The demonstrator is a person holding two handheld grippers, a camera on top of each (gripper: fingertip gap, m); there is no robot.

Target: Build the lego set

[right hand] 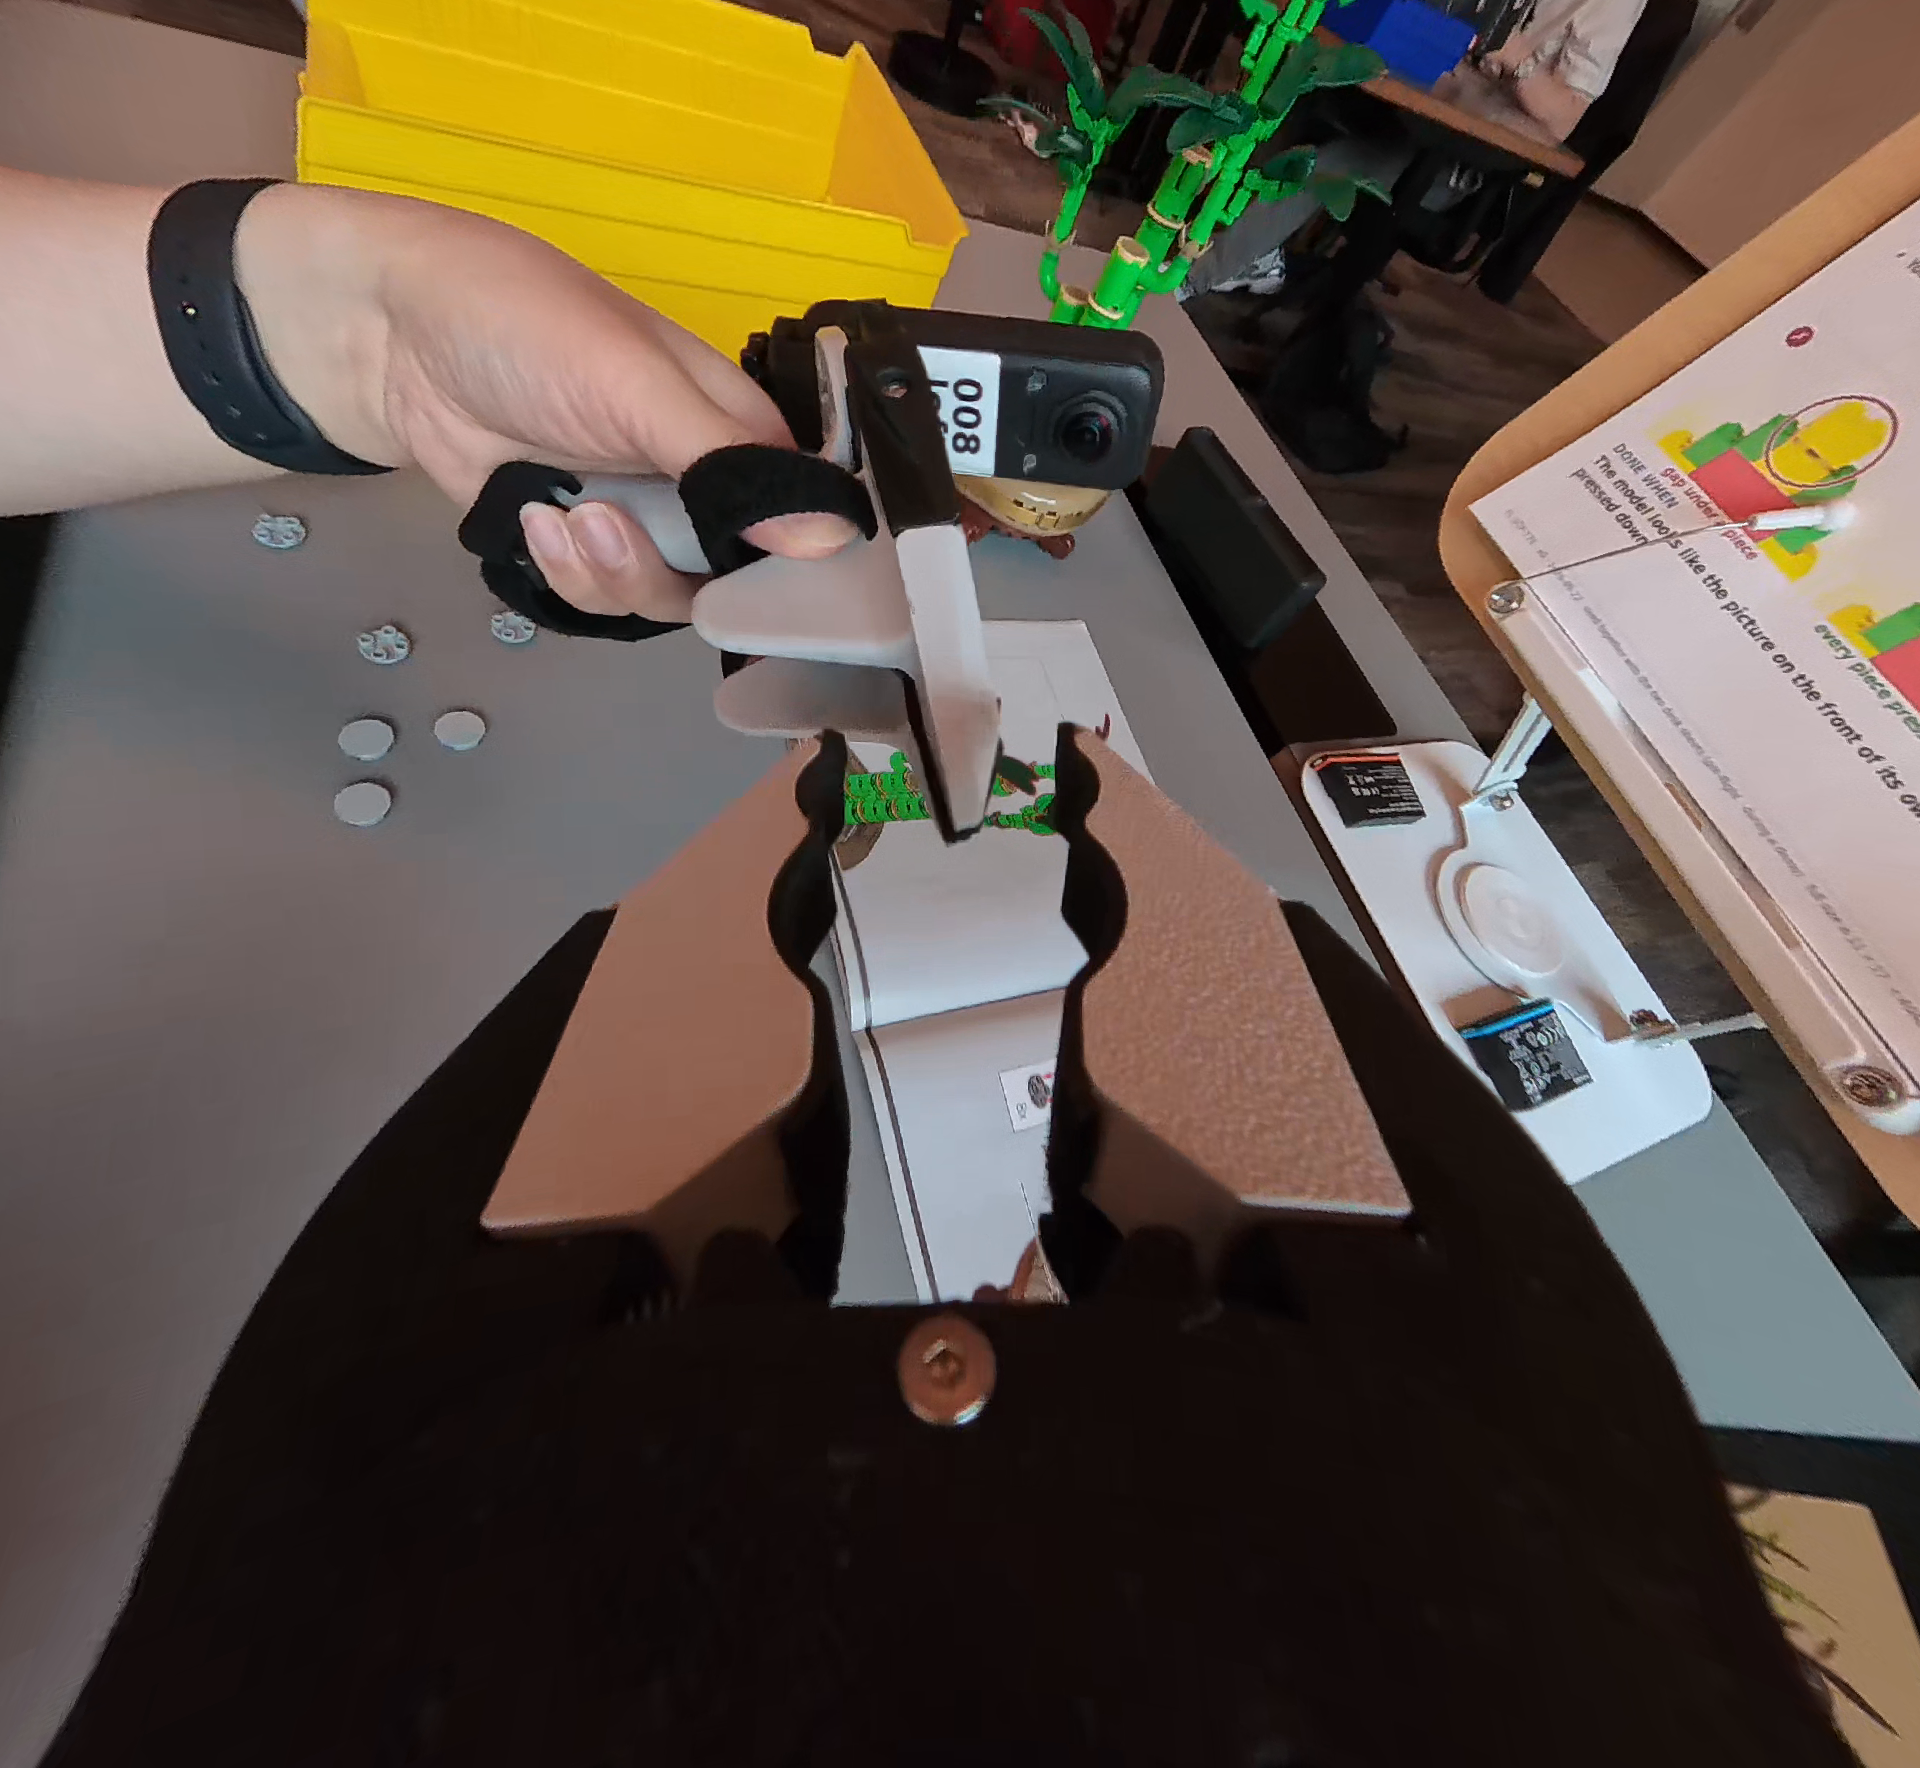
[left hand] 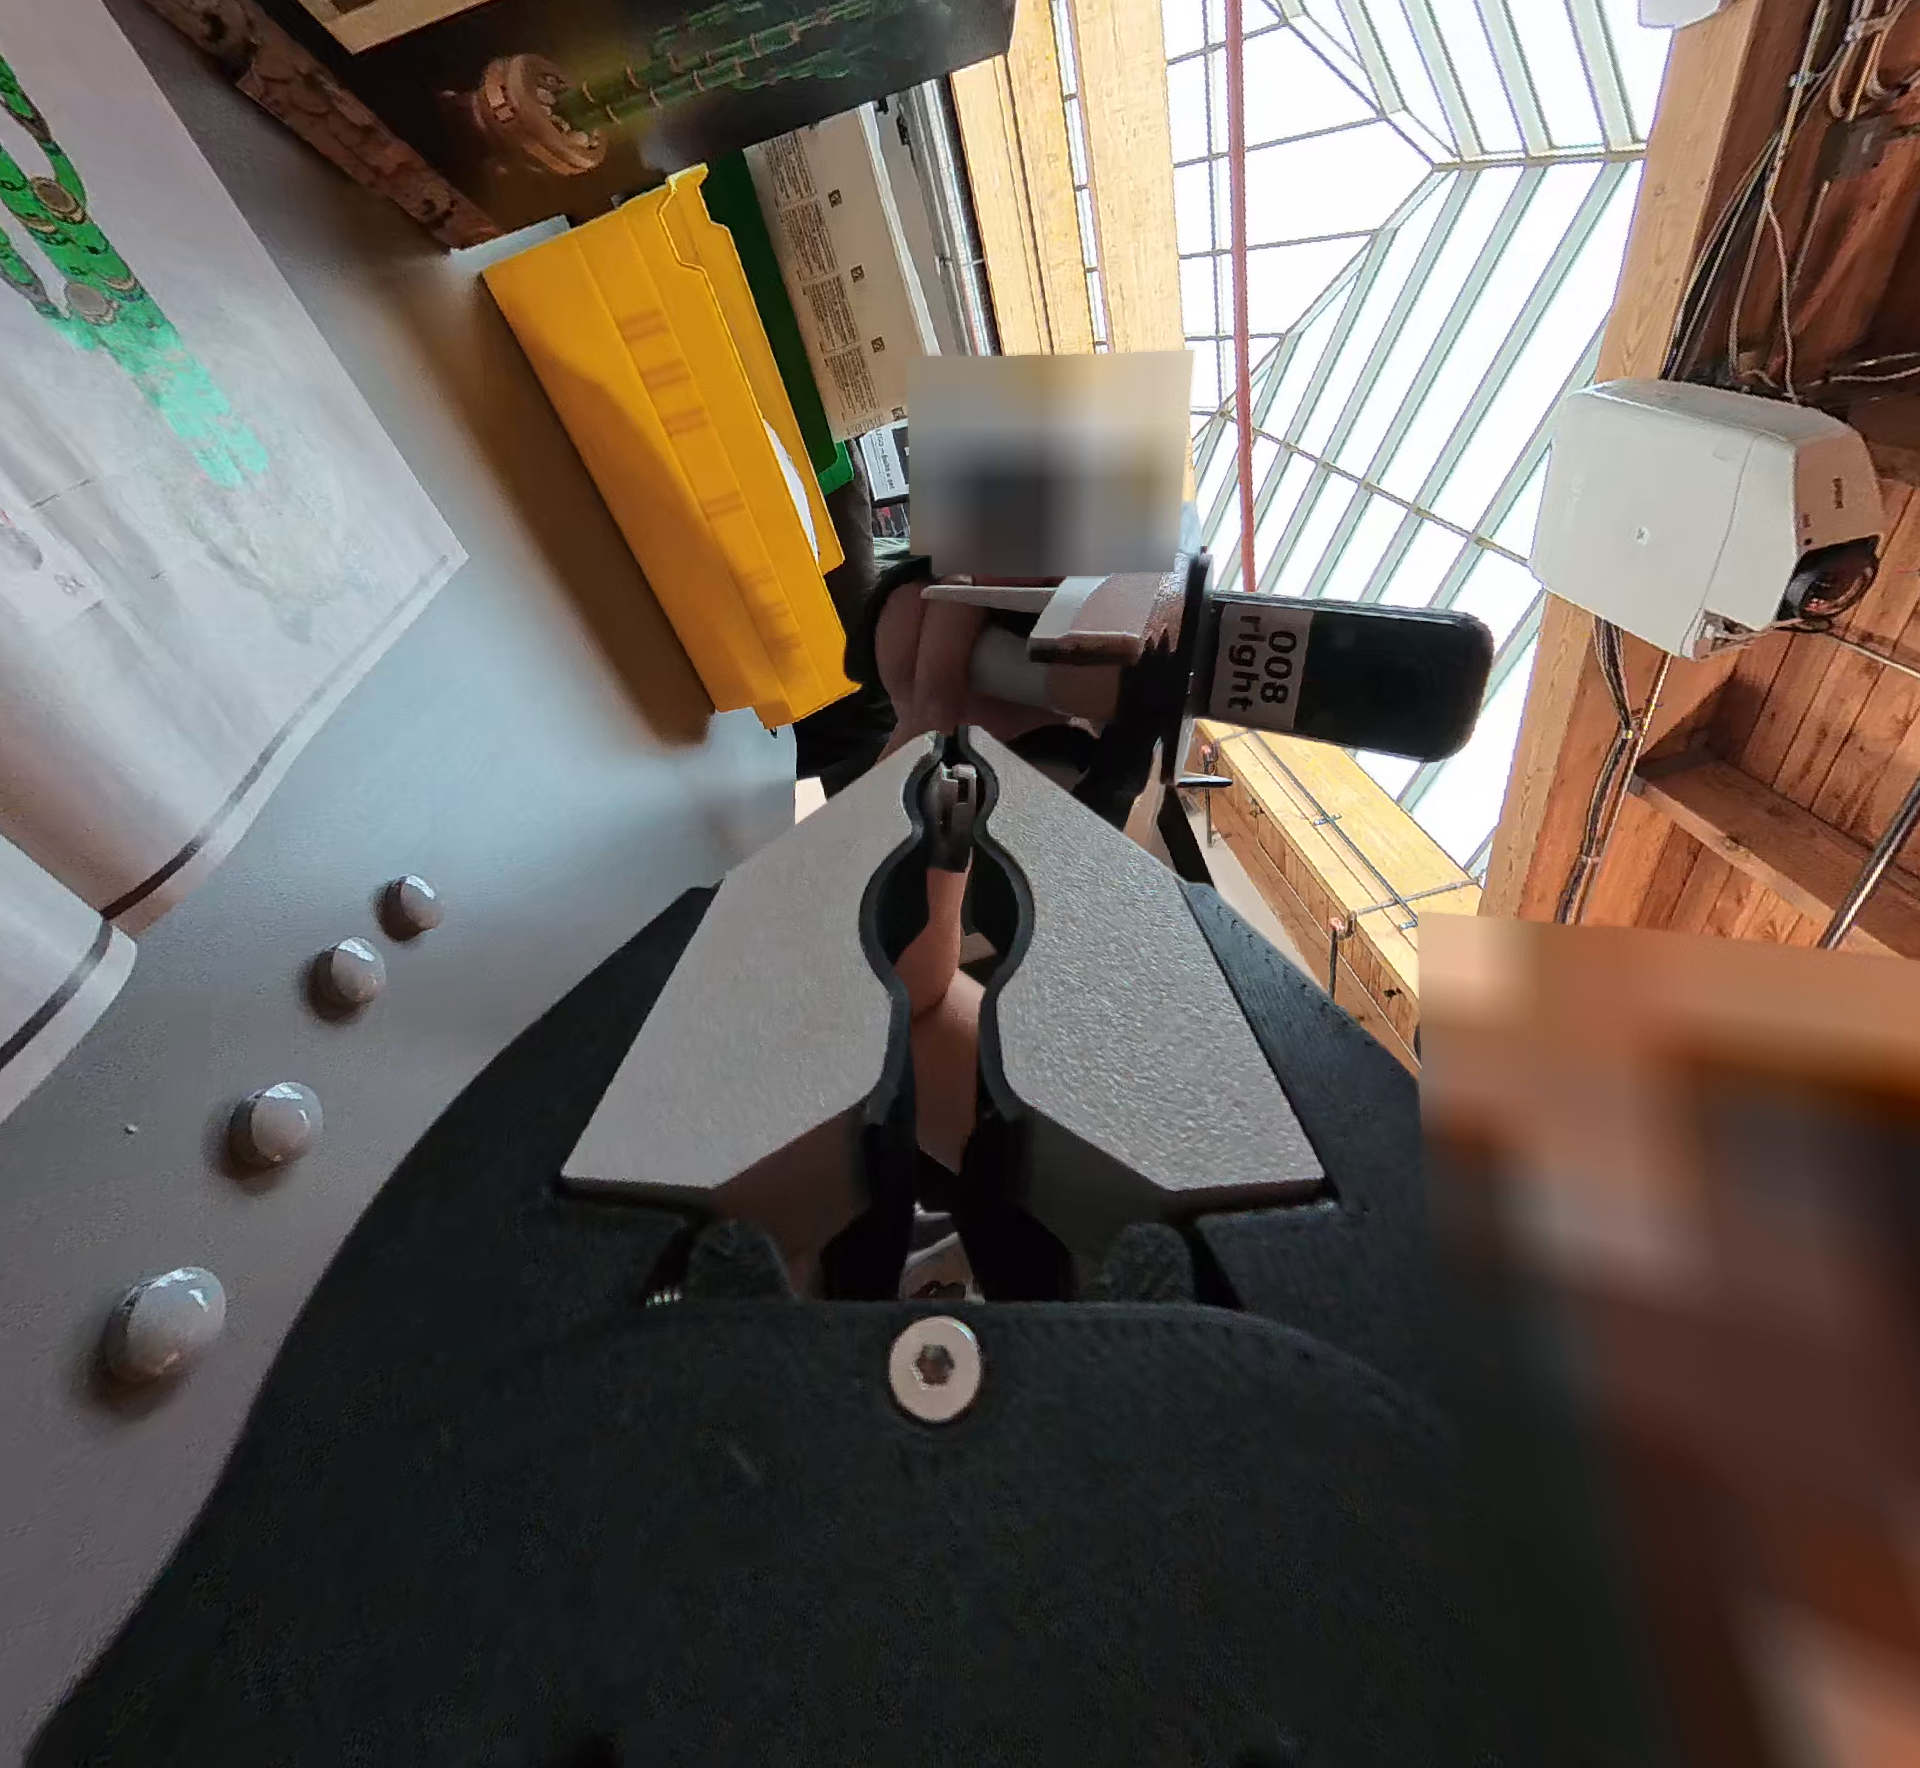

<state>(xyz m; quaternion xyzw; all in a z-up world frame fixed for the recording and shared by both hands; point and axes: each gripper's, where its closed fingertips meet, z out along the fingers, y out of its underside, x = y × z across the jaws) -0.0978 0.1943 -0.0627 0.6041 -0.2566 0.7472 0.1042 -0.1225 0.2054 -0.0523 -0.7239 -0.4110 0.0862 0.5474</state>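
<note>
My left gripper (left hand: 954,783) is shut on a small grey piece (left hand: 951,788) at its tips. In the right wrist view a hand holds the left gripper (right hand: 961,819) with its fingers pointing down, its tips between my right gripper's fingers. My right gripper (right hand: 951,783) is open and empty around them, above the open instruction booklet (right hand: 966,939). Its camera body (left hand: 1340,669) faces the left wrist view. A green Lego bamboo plant (right hand: 1195,160) stands behind, its brown and gold pot (right hand: 1023,508) mostly hidden. Several loose grey round pieces (right hand: 364,742) lie on the grey table (right hand: 208,991).
A yellow bin (right hand: 623,108) stands at the back left. A wooden stand with an instruction sheet (right hand: 1766,575) is on the right, on a white base (right hand: 1507,939) with two small black packs. The Lego box (left hand: 623,4) lies beyond the booklet (left hand: 156,419). My left and right fingertips are right by each other.
</note>
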